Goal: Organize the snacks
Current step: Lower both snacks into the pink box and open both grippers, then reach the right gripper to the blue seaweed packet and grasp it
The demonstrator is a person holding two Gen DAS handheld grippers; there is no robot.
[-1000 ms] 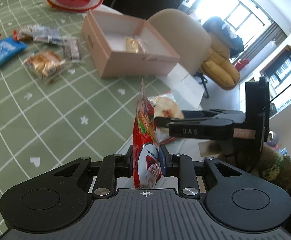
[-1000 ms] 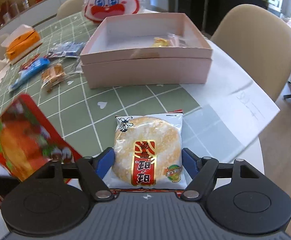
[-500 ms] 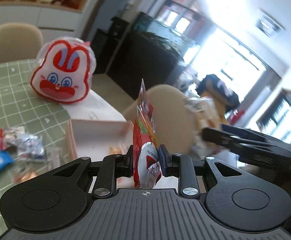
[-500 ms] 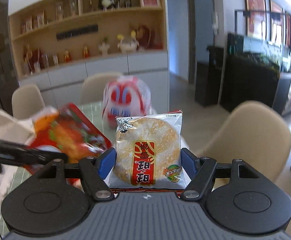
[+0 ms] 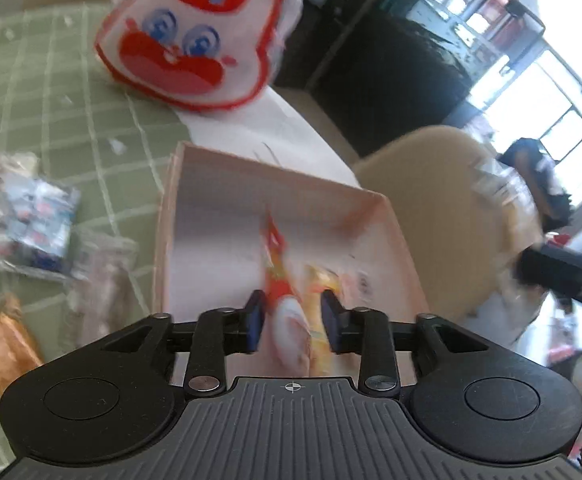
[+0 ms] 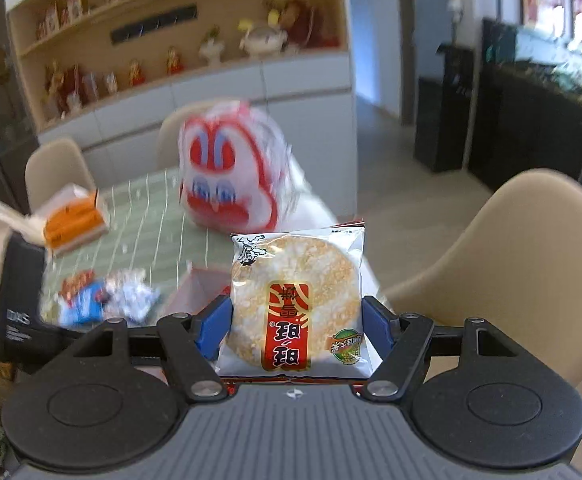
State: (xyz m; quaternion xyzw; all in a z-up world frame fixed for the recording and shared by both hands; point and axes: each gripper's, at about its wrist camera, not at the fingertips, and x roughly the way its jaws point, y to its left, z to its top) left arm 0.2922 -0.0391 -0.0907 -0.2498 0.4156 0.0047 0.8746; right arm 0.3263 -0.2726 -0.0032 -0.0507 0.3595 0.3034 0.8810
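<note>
A red snack packet (image 5: pixel 281 280), blurred, stands upright between my left tongs (image 5: pixel 293 322), parted over the pink box (image 5: pixel 211 216) directly below. My right tongs (image 6: pixel 297 330) grip a rice cracker pack (image 6: pixel 295 304), higher, off to the box's right.

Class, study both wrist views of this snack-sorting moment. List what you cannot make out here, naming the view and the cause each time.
1. Left wrist view: motion blur smears the red snack packet between the left hand-held gripper fingers, so its print and whether it is gripped are unreadable.
2. Left wrist view: loose snacks on the tablecloth are too blurred to identify.
3. Right wrist view: the rice cracker packet hides most of the pink box.
</note>
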